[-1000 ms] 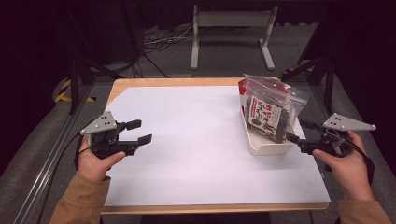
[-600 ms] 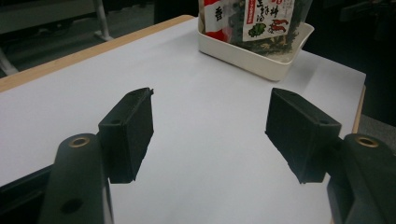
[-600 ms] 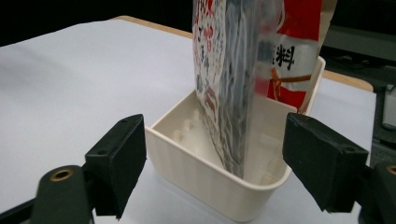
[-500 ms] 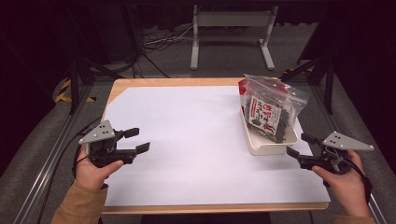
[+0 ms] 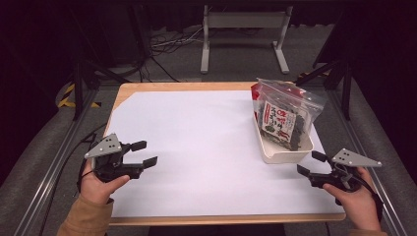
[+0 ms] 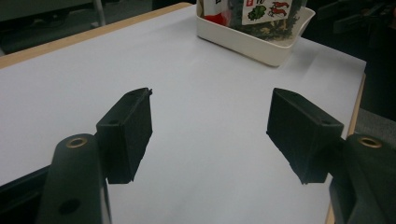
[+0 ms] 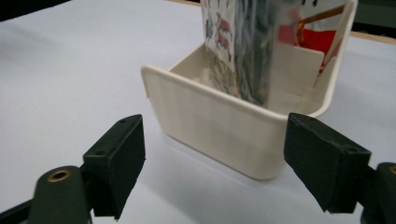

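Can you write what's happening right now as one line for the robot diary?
left gripper: open, holds nothing | right gripper: open, faces tray | snack bags: upright in cream tray | nothing grasped

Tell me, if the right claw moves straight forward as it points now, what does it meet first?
Most likely the near end wall of the cream tray, directly ahead of the open right claw; snack bags stand inside it.

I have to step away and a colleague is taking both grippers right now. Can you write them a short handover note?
Left gripper: open, empty, over the bare white sheet at the near left.
Right gripper: open, empty, facing the near end of the cream tray, apart from it.
Snack bags stand upright in the tray at the right side of the table.
Done: bags are in the tray.
Left: nothing gripped yet; probably the tray or a bag comes next.
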Available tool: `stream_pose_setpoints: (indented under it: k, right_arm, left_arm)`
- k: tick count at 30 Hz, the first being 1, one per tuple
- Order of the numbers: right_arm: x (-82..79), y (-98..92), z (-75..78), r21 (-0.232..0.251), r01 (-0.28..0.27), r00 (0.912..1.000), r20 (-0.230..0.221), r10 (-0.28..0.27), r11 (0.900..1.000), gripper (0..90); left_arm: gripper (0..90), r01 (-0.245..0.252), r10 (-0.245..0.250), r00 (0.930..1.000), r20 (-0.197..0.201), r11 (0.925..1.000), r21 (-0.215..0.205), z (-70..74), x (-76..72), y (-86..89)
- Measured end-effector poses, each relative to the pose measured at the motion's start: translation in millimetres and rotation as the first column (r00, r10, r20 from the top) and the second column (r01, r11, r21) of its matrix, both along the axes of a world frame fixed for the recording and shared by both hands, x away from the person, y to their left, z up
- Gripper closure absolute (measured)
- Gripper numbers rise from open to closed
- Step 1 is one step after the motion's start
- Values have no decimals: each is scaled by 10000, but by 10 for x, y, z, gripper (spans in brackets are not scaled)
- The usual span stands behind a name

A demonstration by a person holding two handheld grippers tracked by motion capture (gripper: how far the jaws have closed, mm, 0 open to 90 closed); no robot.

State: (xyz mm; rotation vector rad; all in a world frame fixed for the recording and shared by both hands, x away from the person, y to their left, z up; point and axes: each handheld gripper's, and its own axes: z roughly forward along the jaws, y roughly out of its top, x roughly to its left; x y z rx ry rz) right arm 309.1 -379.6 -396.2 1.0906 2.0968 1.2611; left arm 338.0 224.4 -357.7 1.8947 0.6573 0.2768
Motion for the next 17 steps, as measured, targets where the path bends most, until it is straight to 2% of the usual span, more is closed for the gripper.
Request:
stream_pose_setpoints:
  k: [10,17]
  right_arm:
    - [66,128,-185,-182,-606,9973,-418,598,9980,212]
    - [60,142,-169,-130,-645,9975,-303,641,9978,209]
  left_arm:
    - [317,4,-5,9998,-184,10000,-40,-53,37,3]
    - [313,-79,79,9998,-205,10000,-25,-64,48,11]
